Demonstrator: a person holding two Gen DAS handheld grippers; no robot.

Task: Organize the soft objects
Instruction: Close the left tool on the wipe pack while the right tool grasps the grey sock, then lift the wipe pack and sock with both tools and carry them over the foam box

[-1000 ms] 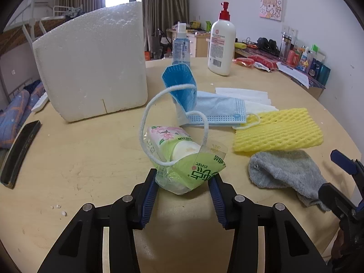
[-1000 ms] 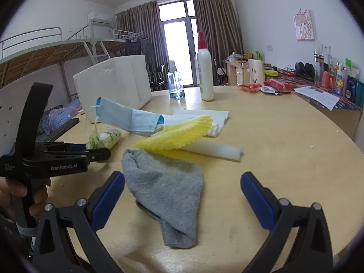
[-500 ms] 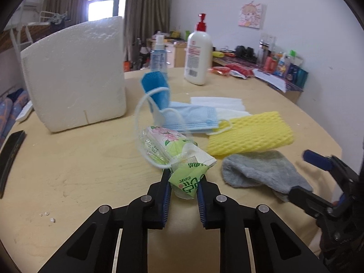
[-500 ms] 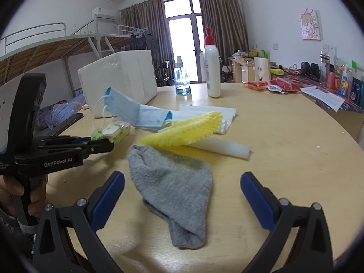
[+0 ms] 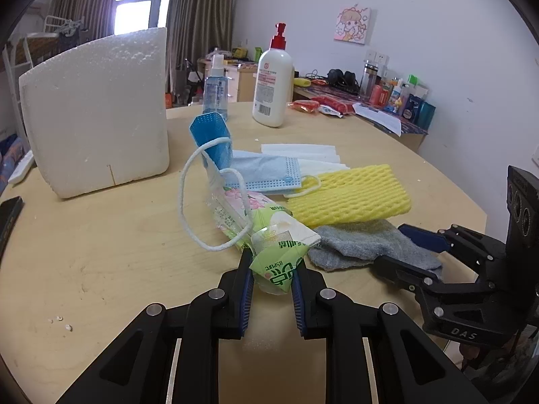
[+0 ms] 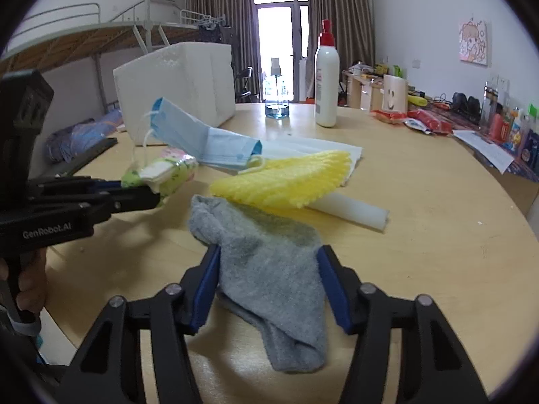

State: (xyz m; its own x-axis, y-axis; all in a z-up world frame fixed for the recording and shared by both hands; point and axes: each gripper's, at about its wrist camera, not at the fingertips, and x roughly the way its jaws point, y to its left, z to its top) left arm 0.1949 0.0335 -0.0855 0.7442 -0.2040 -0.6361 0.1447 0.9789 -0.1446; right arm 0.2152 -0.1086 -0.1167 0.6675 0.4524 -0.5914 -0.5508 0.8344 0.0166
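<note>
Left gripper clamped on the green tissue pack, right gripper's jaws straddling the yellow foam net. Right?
Not quite. The left gripper is clamped on the green tissue pack, but the right gripper, its jaws just closing, straddles the grey sock, not the yellow foam net; see the right wrist view.

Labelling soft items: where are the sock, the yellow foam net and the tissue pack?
sock [image 6: 269, 262], right wrist view, middle of the grey fabric
yellow foam net [image 5: 350, 195], left wrist view, centre of the mesh
tissue pack [image 5: 279, 262], left wrist view, green wrapper end
</note>
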